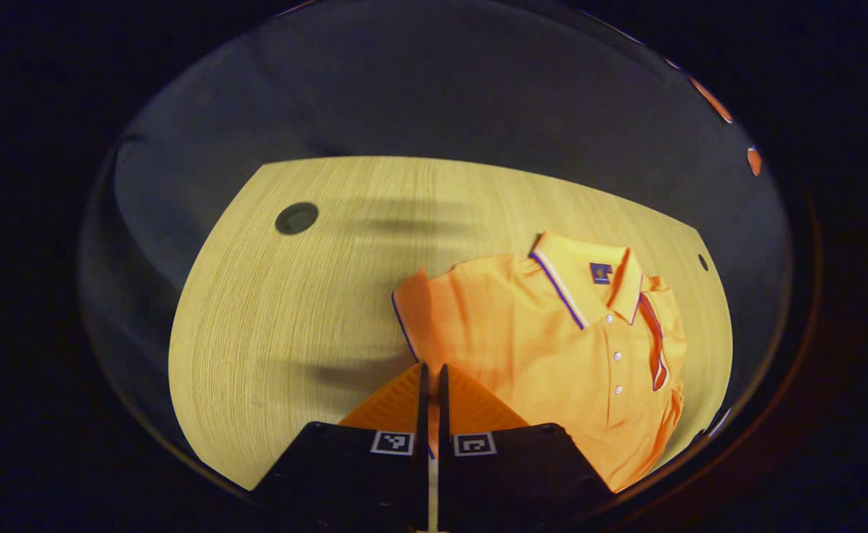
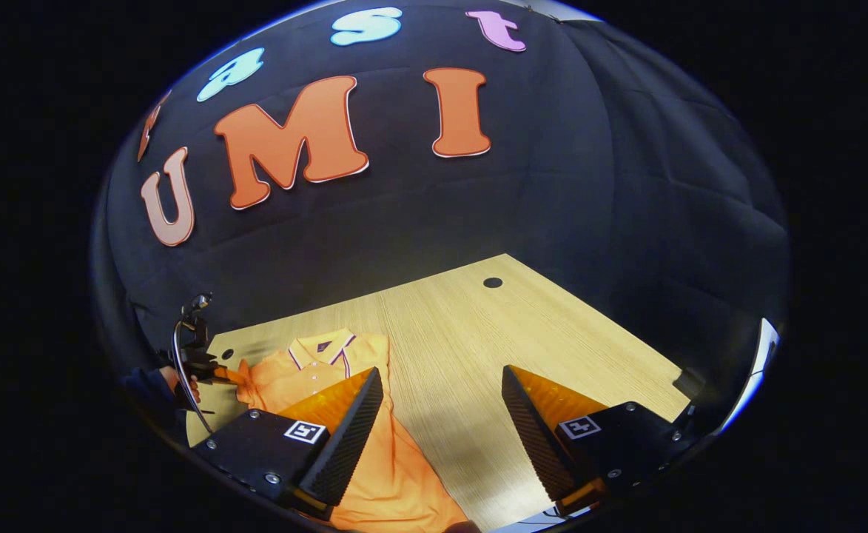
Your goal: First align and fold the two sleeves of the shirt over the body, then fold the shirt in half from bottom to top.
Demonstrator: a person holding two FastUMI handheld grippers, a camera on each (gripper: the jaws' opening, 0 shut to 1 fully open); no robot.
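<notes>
An orange polo shirt (image 1: 552, 348) lies collar-up, buttons showing, on the wooden table (image 1: 293, 311). Its far sleeve (image 1: 655, 348) is folded over the body. My left gripper (image 1: 431, 381) is shut at the hem of the near sleeve (image 1: 411, 311), whose blue-edged cloth runs in between the fingers. In the right gripper view the shirt (image 2: 397, 474) lies at lower left, and the left gripper (image 2: 198, 359), held by a hand (image 2: 182, 386), pinches the sleeve tip (image 2: 232, 375). My right gripper (image 2: 441, 374) is open above bare table just right of the shirt, with nothing between its fingers.
The table has a round cable hole (image 1: 297, 218) at far left and a smaller one (image 1: 702, 261) beyond the collar. In the right gripper view a hole (image 2: 492, 282) sits near the back edge. Black cloth walls close around the table. Bare wood (image 2: 478, 333) stretches right of the shirt.
</notes>
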